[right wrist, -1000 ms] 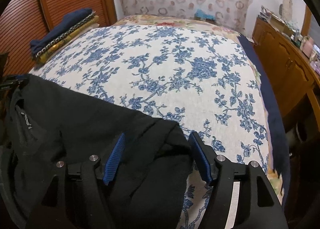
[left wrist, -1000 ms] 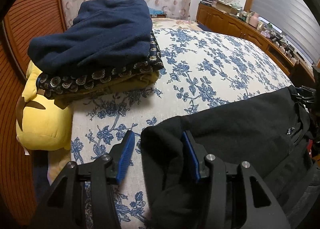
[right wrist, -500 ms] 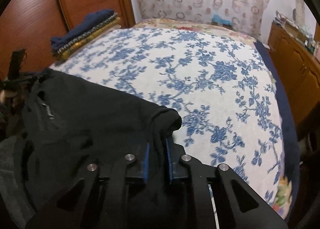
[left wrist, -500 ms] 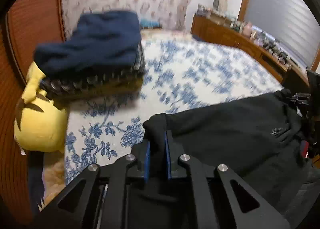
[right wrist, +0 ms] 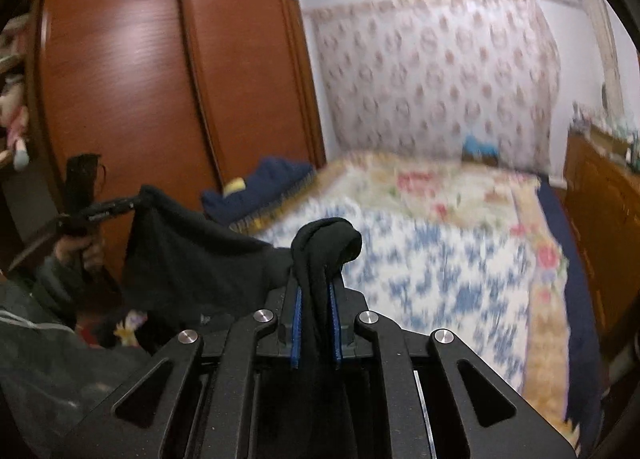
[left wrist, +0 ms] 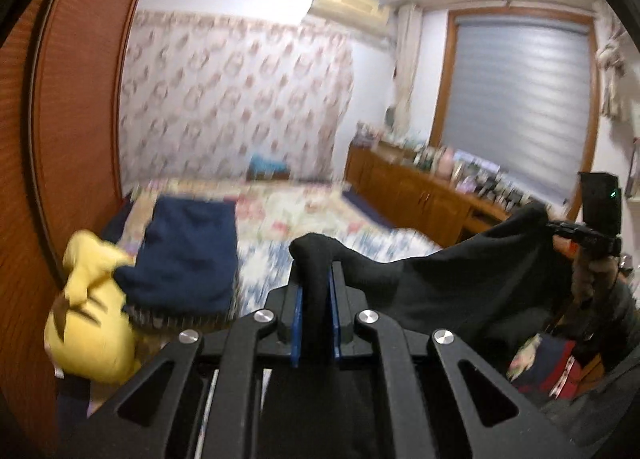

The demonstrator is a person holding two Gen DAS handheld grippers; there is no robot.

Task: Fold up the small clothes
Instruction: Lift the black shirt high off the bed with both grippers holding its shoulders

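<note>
We hold a soft black cloth garment [left wrist: 472,279] in the air above the bed with the blue-flowered white cover [left wrist: 272,259]; it hangs stretched between our two grippers. The fabric is plain and dark, with a thick rolled edge that bulges over the fingertips. The left gripper [left wrist: 316,311] is clamped on one corner of it, its blue pads pressed on the cloth, and the right gripper [right wrist: 316,323] is clamped on the other corner in the same way. The jaws of both have just been closing, with the cloth between them.

In the left wrist view we see, from left to right, a yellow plush toy [left wrist: 88,319] at the edge of the bed, a folded stack of clothes with a dark blue piece on top [left wrist: 188,255] just beside it, then the garment, and at the far right the other gripper with a hand [left wrist: 596,271] under it. This view alone shows the window with a grey blind [left wrist: 516,99] and the long wooden sideboard [left wrist: 420,195] under it.

The right wrist view shows instead a tall reddish-brown wooden wardrobe [right wrist: 152,79] at the left, with the other gripper in front of it, and a small pale mark [right wrist: 205,318] on the hanging cloth; we cannot read it. The stack is far behind here, and the background is blurred.
</note>
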